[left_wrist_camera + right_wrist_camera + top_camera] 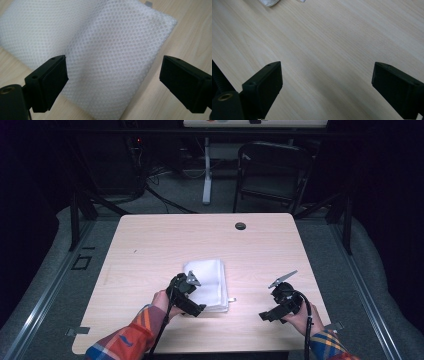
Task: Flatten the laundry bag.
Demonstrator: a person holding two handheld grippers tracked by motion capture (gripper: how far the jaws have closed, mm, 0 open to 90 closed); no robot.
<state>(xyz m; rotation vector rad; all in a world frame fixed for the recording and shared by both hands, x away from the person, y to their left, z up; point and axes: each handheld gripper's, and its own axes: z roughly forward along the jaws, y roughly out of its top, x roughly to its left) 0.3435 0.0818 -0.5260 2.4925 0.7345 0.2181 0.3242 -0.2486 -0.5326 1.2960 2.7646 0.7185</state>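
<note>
Near the front middle of the pale wood-grain surface lies a white mesh bag, a flat, soft rectangle folded over on itself with rounded corners. Close up in the left gripper view the mesh bag shows a fine, even weave of small round holes, slightly glossy, with a shallow crease running down its middle and a small grey tab at its far corner. The left hand-held gripper hangs over the bag's near left edge, its two black, blocky jaws spread wide with the mesh lying between them in its own view; the flat rubbery pads touch nothing, so it is released. A grey three-cornered plate sits on top of it.

The right hand-held gripper is well apart from the bag, toward the surface's front right, also with a grey plate standing up from it. In its own view the matte black jaws stand wide apart over bare, straight-grained wood, holding nothing; a rumpled white corner of the bag peeks in at the top edge.

Plaid sleeves in orange, blue and yellow enter from the bottom. A small dark round grommet is set in the surface near its far edge, and a dark folding chair stands beyond it.
</note>
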